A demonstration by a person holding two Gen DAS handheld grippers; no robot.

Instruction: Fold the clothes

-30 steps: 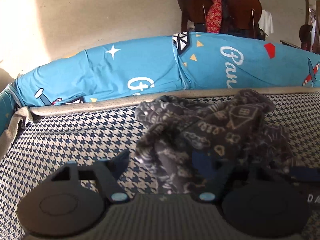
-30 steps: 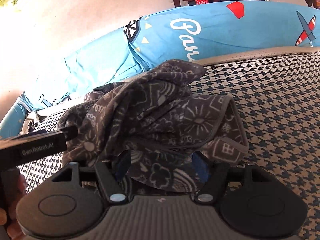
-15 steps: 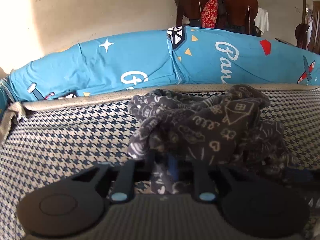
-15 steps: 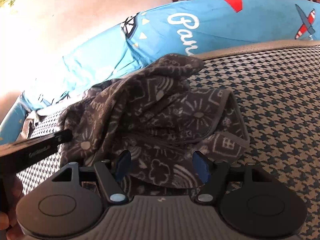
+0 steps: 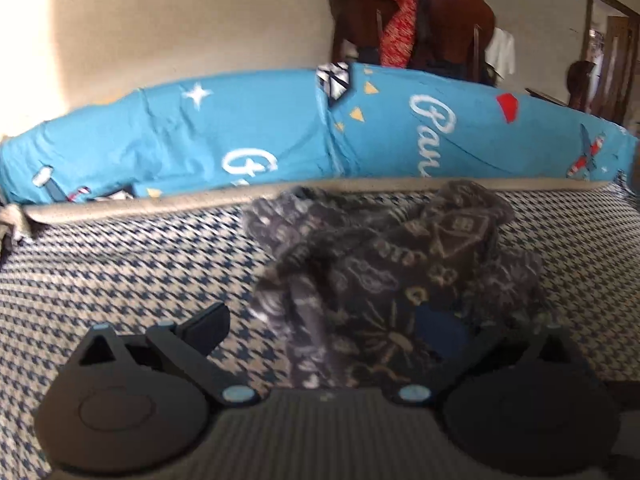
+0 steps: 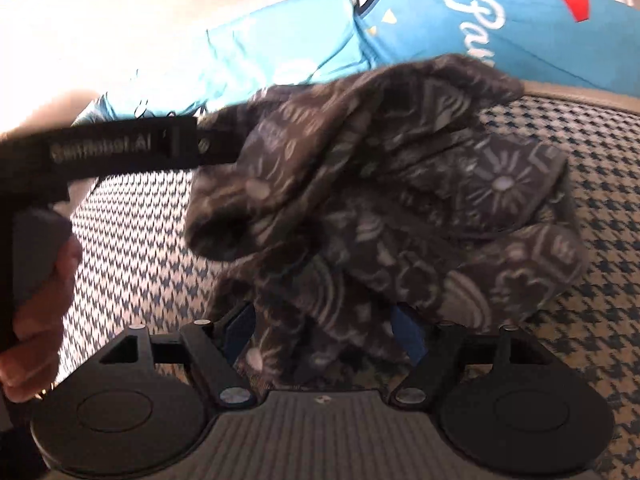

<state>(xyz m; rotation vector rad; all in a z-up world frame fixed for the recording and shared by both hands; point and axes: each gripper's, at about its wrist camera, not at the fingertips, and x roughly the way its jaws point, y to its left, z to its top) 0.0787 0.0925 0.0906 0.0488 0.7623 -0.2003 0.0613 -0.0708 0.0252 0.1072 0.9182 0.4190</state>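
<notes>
A: Where does the dark patterned garment point(image 5: 400, 264) lie?

B: It sits crumpled in a heap on the houndstooth cover point(image 5: 120, 272), nearer the cover's far edge than its near one. Behind it runs a beige border point(image 5: 160, 204), and behind that the blue printed cushions point(image 5: 248, 136).

A: And the tongs nearest the garment?

B: The left gripper point(image 5: 324, 328) has its jaws spreading wide. One finger stands over bare houndstooth cover to the left of the garment; the other, with its blue pad point(image 5: 440, 328), is against the garment's near fold. A hanging fold lies between them, and the pads do not press on it.

A: The other one?

B: The right gripper point(image 6: 320, 328) also has its jaws opening. The garment point(image 6: 392, 200) droops down between its two blue-padded fingers, loose; no pinch shows. The picture is blurred there.

A: Anything else near the garment?

B: In the right wrist view, the left tool's black bar reaches the garment's left side, with the person's left hand point(image 6: 40, 312) on its handle. Beyond the cushions, well back from the garment, stands a wooden chair point(image 5: 412, 36) with a red cloth point(image 5: 384, 12) draped on it.
</notes>
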